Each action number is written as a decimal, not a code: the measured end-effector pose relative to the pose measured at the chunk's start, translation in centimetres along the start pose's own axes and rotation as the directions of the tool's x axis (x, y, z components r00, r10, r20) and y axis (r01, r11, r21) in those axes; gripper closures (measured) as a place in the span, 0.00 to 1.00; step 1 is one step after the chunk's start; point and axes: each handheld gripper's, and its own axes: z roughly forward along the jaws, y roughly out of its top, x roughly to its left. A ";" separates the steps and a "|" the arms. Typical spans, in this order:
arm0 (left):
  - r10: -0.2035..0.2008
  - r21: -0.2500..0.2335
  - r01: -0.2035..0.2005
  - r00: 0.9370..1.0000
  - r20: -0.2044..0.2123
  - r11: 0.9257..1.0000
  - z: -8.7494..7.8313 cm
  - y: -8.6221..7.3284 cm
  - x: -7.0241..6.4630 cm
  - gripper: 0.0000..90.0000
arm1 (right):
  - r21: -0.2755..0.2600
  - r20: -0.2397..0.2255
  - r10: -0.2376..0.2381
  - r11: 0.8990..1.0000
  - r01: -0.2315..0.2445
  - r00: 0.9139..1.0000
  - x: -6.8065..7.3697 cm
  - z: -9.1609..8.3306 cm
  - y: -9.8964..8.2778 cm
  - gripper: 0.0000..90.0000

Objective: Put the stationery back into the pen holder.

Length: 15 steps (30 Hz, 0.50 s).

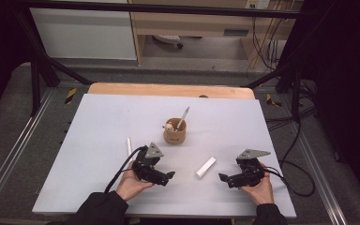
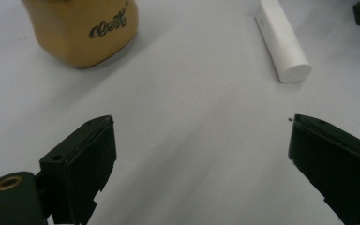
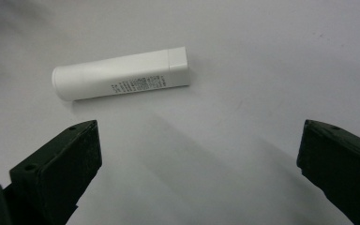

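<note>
Both grippers sit low over the bench, each with jaws spread wide and nothing between the pads.

Objects: a white capped tube lies flat on the bench between the two grippers, nearer the right one. In the right gripper view the tube lies crosswise just ahead of the jaws, cap end to the right of that picture, fine print along its side. In the left gripper view the same tube sits up and to the right, well off that gripper's line. A tan wooden cup stands upright farther back, near the middle of the bench, with a pen-like stick and a small rounded piece leaning in it; its lettered wall shows at upper left of the left gripper view. A second slim white stick lies beside the left gripper.

Judgement: the step in hand looks like a pick of the tube by the right gripper, probably to join the items in the cup.

To do it well:
- move the right gripper forward until the tube's barrel is centred between the pads, not at the cap;
- keep the jaws across the tube's long axis, since it is round and may roll;
- close gently and lift straight up;
- keep the left gripper clear of the tube.
</note>
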 end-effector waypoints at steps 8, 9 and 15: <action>0.017 0.020 -0.018 1.000 0.019 1.000 2.3 2.0 -2.1 0.09 | -0.004 0.006 -0.012 1.000 0.012 1.000 0.0 0.0 -0.1 0.01; 0.016 0.023 -0.017 1.000 0.023 1.000 2.5 2.3 -2.3 0.09 | -0.005 0.006 -0.013 1.000 0.013 1.000 0.0 0.0 -0.1 0.01; 0.023 0.034 -0.025 0.998 0.063 0.999 4.0 3.3 -3.7 0.17 | -0.002 0.009 -0.011 1.000 0.011 1.000 0.0 0.0 -0.1 0.01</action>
